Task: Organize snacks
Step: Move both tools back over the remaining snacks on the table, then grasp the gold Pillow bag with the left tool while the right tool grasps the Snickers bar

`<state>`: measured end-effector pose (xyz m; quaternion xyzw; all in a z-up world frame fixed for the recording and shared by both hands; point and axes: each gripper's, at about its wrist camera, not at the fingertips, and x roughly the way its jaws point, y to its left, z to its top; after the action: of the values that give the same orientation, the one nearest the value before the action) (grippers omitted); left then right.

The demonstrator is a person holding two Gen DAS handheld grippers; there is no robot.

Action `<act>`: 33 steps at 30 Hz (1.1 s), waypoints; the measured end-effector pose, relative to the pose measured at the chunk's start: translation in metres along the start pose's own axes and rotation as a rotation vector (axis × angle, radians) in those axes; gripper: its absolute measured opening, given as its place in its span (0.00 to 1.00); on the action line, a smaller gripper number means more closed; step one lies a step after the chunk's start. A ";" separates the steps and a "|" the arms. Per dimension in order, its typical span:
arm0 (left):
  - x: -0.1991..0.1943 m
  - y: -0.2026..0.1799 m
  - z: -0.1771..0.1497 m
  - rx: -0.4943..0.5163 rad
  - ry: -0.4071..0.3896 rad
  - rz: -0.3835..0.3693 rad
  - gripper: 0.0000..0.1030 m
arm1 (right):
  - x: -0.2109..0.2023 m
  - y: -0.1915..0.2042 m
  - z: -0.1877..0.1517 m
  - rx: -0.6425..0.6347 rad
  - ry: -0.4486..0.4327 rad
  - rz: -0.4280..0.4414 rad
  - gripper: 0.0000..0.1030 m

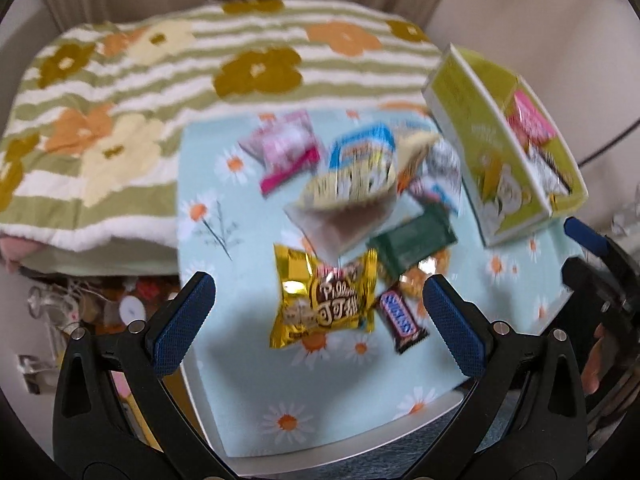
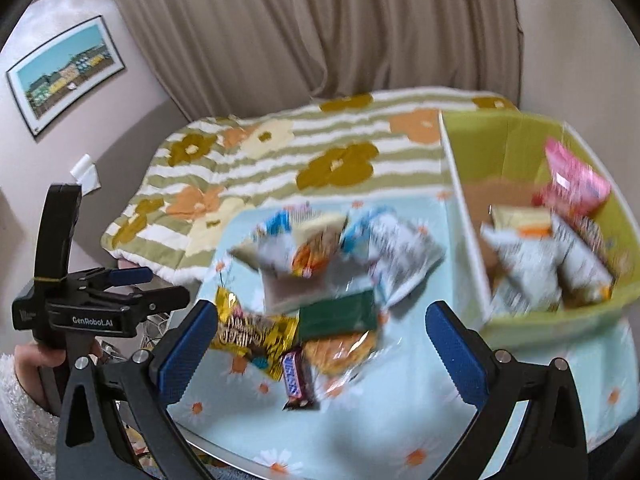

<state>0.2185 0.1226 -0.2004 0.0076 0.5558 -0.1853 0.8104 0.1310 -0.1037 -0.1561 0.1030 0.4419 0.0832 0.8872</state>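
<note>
A pile of snack packets lies on a light blue daisy cloth (image 1: 240, 360): a gold packet (image 1: 324, 304), a Snickers bar (image 1: 400, 322), a dark green packet (image 1: 412, 242), a pink packet (image 1: 284, 150) and a yellow-white packet (image 1: 352, 184). A green box (image 1: 492, 152) at the right holds several packets (image 2: 552, 256). My left gripper (image 1: 320, 320) is open and empty above the gold packet. My right gripper (image 2: 320, 344) is open and empty above the Snickers bar (image 2: 296, 376) and gold packet (image 2: 256, 332). The left gripper also shows at the left in the right wrist view (image 2: 132, 284).
A green-striped flower blanket (image 1: 160, 100) covers the bed behind the table. Beige curtains (image 2: 320, 28) hang at the back. A framed picture (image 2: 64, 72) hangs on the left wall. Clutter lies on the floor at the table's left (image 1: 100, 304).
</note>
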 end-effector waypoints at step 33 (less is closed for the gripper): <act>0.120 0.002 -0.016 0.052 0.188 -0.073 0.62 | 0.099 0.058 -0.096 -0.257 0.124 -0.121 0.48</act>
<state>0.2427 0.0924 -0.3155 0.0258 0.6243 -0.2276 0.7468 0.1099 -0.0139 -0.2735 -0.0438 0.4871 0.0917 0.8674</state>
